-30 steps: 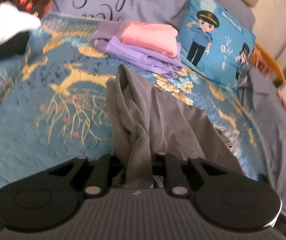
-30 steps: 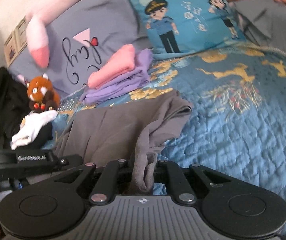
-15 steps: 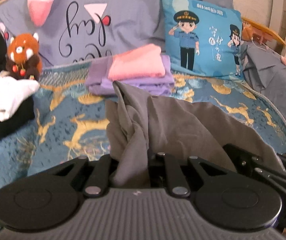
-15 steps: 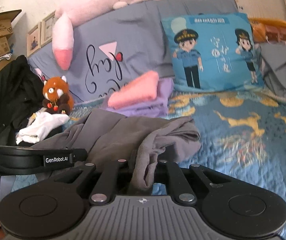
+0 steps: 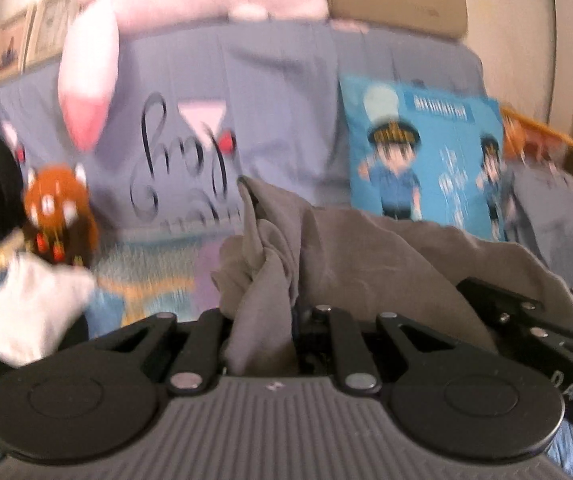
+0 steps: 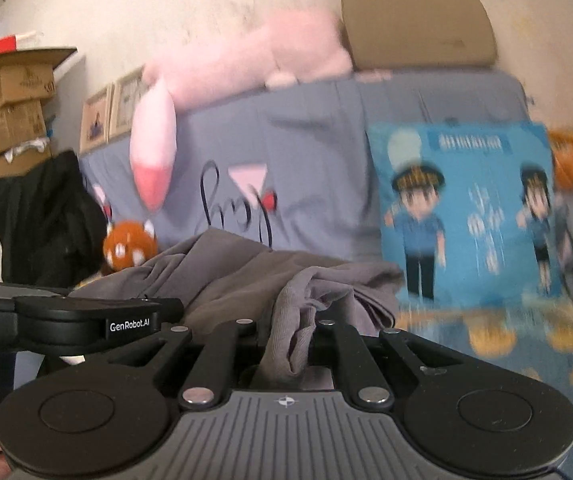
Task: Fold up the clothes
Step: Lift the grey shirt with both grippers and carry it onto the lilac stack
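Both claws clamped on bunched edges of grey garment point(image 5: 350, 264): left claw point(image 5: 262, 332), right claw point(image 6: 286, 344). Garment lifted higher than a second ago, apparently clear of the bed point(image 6: 486, 344) despite blur; pillows now fill view. Likely raised to shake out before folding.

We're in a home bedroom, and the signs are everywhere: a bed spread with a blue quilt point(image 6: 526, 360) patterned in gold, a big grey pillow point(image 6: 306, 152) with looping script propped at its head, a bright blue cushion point(image 6: 466, 216) printed with cartoon police figures beside it. A long pink plush point(image 6: 246, 64) sprawls across the top, a small red panda toy point(image 5: 56, 208) sits at the left edge. Cardboard boxes point(image 6: 6, 108) stack up against the plaster wall, with framed pictures point(image 6: 110, 112) leaning nearby
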